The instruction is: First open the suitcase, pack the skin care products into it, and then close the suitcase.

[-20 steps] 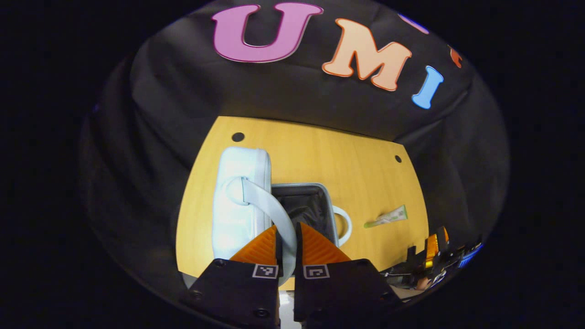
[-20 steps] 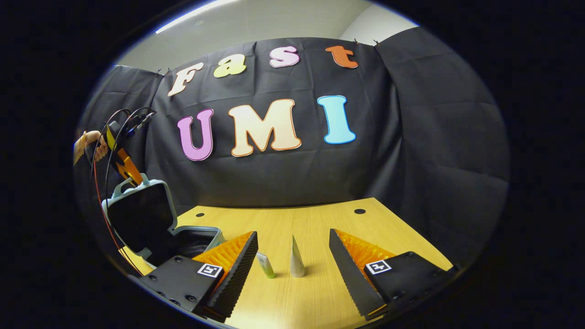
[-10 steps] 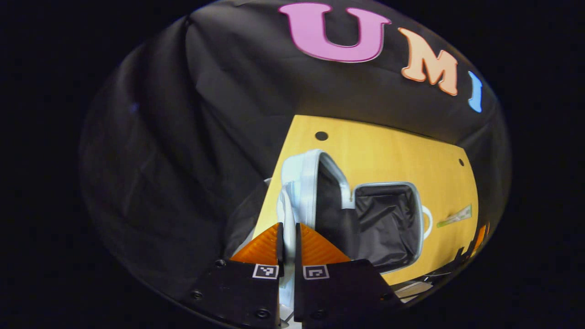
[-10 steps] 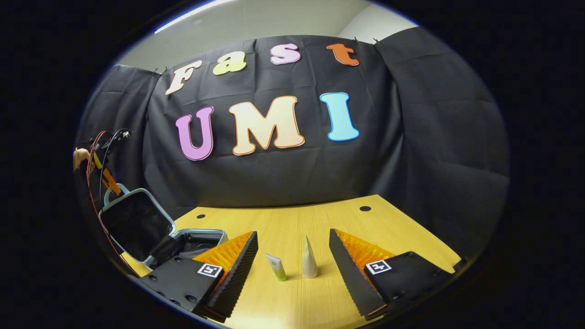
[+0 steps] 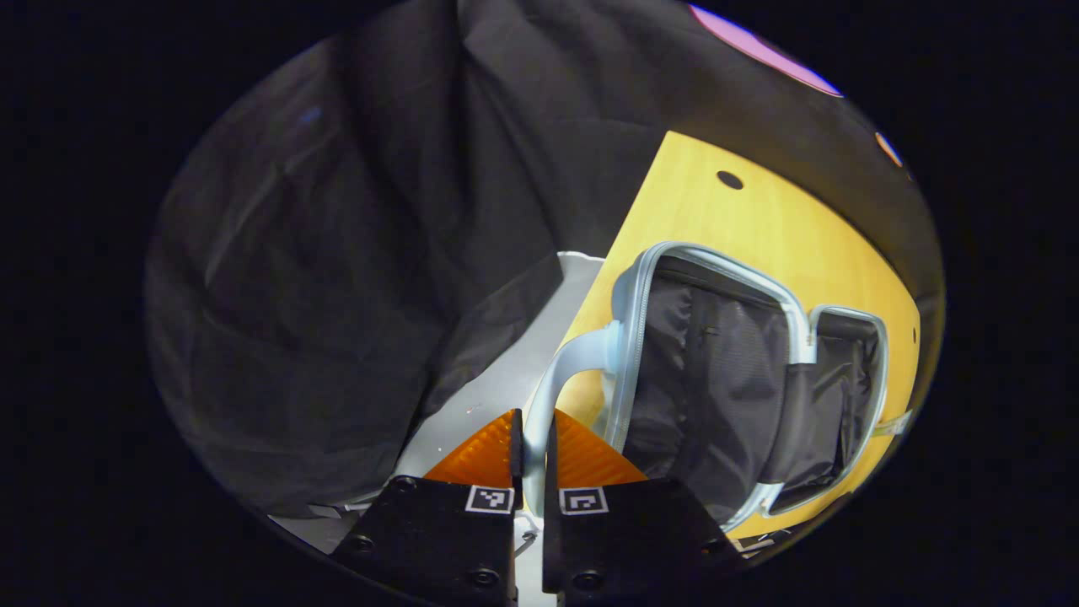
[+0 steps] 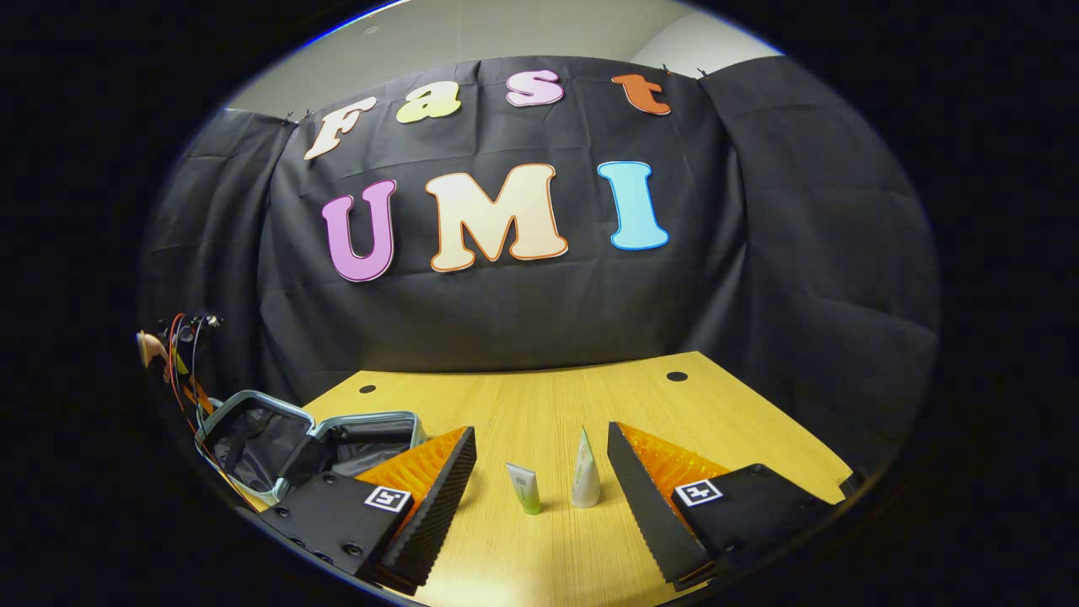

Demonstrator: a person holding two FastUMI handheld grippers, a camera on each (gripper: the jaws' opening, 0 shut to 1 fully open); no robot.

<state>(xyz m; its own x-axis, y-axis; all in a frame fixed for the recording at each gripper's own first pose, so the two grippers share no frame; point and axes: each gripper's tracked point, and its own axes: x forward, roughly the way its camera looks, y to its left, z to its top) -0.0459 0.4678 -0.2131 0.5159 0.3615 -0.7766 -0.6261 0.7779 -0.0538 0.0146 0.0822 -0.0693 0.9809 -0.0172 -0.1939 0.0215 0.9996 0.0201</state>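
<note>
Recording booth, probably inside office: black cloth wall (image 6: pixel 523 320) draped behind wooden desk (image 6: pixel 548 405), plain ceiling (image 6: pixel 523 34) above cloth.

Right gripper (image 6: pixel 539 497) hides part of the open suitcase (image 6: pixel 253 421)

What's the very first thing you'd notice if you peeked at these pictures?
Probably the open suitcase at the left end of the yellow table, its dark lining showing. The left hand-held gripper pinches its pale handle. Two little skin care tubes stand between the open fingers of the right hand-held gripper.
</note>
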